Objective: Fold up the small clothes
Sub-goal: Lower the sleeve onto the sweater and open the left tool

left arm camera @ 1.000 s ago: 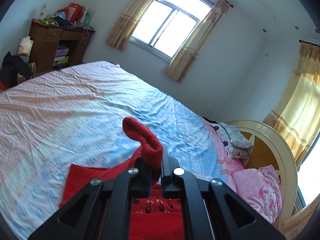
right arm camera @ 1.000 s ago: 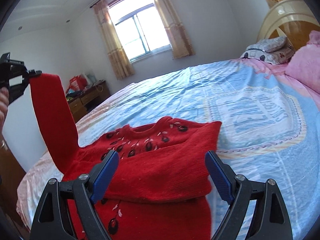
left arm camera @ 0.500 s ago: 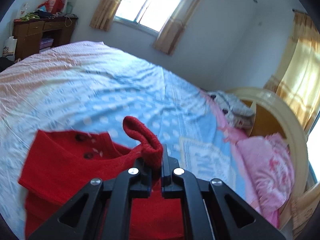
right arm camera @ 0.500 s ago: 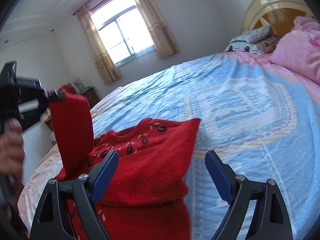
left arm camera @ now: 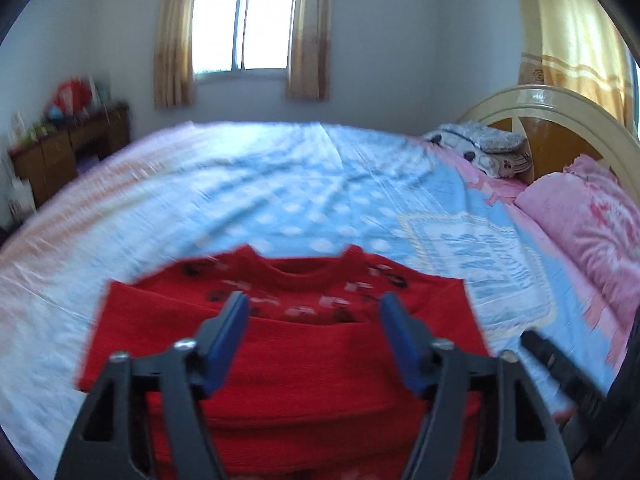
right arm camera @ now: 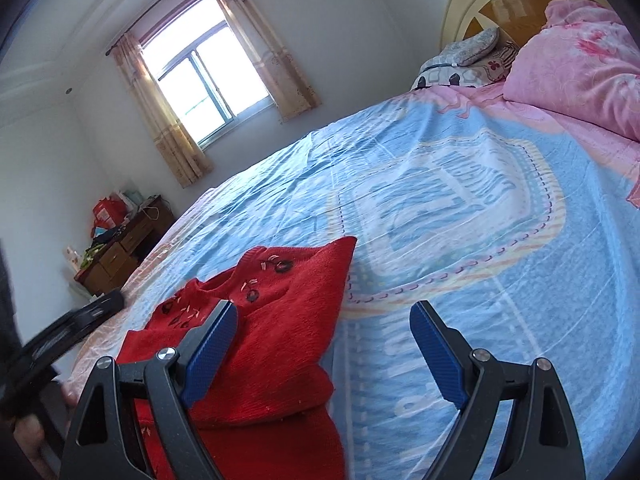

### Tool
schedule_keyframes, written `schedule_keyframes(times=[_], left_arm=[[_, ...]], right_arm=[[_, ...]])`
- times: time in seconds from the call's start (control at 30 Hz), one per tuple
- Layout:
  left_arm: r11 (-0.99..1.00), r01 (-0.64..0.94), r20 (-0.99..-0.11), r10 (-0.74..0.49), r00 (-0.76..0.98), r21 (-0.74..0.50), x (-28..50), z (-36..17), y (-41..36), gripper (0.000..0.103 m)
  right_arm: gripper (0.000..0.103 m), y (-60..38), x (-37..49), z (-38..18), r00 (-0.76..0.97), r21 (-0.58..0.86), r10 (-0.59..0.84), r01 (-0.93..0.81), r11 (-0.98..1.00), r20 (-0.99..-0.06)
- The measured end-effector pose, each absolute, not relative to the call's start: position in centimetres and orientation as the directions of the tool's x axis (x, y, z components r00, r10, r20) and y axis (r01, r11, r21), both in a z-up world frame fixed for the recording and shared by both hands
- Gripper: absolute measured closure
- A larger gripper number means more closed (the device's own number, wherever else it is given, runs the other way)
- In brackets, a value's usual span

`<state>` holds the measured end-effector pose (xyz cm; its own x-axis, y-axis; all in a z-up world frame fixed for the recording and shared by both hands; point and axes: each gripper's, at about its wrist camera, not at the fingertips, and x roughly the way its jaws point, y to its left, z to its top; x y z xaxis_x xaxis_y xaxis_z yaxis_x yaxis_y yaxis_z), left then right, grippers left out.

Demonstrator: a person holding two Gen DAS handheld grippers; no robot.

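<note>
A small red knitted sweater [left arm camera: 304, 364] with dark cherry patterns lies on the bed, both sleeves folded across its front. My left gripper [left arm camera: 314, 334] is open and empty, just above the folded sleeves. In the right wrist view the sweater [right arm camera: 272, 344] lies at lower left. My right gripper [right arm camera: 324, 350] is open and empty, over the sweater's right edge and the sheet. The left gripper [right arm camera: 68, 328] shows blurred at the left edge there, and the right gripper [left arm camera: 560, 364] shows at the lower right of the left wrist view.
The bed has a blue and pink printed sheet [right arm camera: 460, 200]. Pink pillows [right arm camera: 580, 64] and a grey patterned pillow [left arm camera: 480, 148] lie by the cream headboard [left arm camera: 560, 108]. A wooden desk [left arm camera: 60, 152] with clutter stands by the far wall under the window.
My left gripper has let go of the red sleeve and opened; the sleeve now lies folded across the sweater. The left gripper swung to face the sweater. The right gripper stayed open.
</note>
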<state>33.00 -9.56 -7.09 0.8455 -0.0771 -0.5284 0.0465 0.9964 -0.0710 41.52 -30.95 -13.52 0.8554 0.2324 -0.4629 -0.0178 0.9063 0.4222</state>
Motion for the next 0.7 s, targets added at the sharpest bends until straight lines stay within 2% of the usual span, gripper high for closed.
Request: schedule_keyframes(times=[0.17,0.27,0.4,0.5,0.57,0.63,0.67,0.7], left_arm=[[0.987,-0.074,-0.521,0.139,0.842,0.144,30.0,-9.5,-3.4,0.023],[0.958,-0.184,-0.554,0.277,0.785,0.218,29.4,-12.1,0.8,0.023],[0.955,-0.27,-0.671,0.282,0.686,0.125,30.1,-15.1,5.9,0.023],[0.957,-0.288,-0.723,0.199,0.662,0.0,31.0,-16.1,8.0,0.014],[0.954,-0.298,-0.728,0.183,0.661,-0.03,31.5,-16.1,8.5,0.009],[0.957,-0.283,-0.748,0.144,0.647,-0.061,32.2,-16.7,8.8,0.006],[0.955,-0.283,-0.754,0.122,0.645,-0.088,32.2,-17.0,9.0,0.005],[0.953,-0.287,-0.753,0.114,0.649,-0.103,32.0,-17.1,9.1,0.005]], right_arm=[[0.014,-29.5,41.4,-13.6,0.841,0.399,0.261,-0.059,0.915,-0.474],[0.014,-27.9,41.2,-13.5,0.829,0.377,0.291,-0.105,0.92,-0.478],[0.014,-25.7,41.4,-13.9,0.812,0.325,0.287,-0.127,0.937,-0.508],[0.015,-24.2,41.9,-14.3,0.798,0.262,0.262,-0.136,0.955,-0.542],[0.015,-23.6,42.1,-14.3,0.792,0.248,0.259,-0.141,0.958,-0.553],[0.025,-23.0,42.5,-14.3,0.776,0.234,0.263,-0.152,0.96,-0.573],[0.036,-22.6,42.9,-14.4,0.764,0.218,0.263,-0.163,0.962,-0.589],[0.039,-22.1,43.2,-14.5,0.751,0.197,0.257,-0.171,0.965,-0.608]])
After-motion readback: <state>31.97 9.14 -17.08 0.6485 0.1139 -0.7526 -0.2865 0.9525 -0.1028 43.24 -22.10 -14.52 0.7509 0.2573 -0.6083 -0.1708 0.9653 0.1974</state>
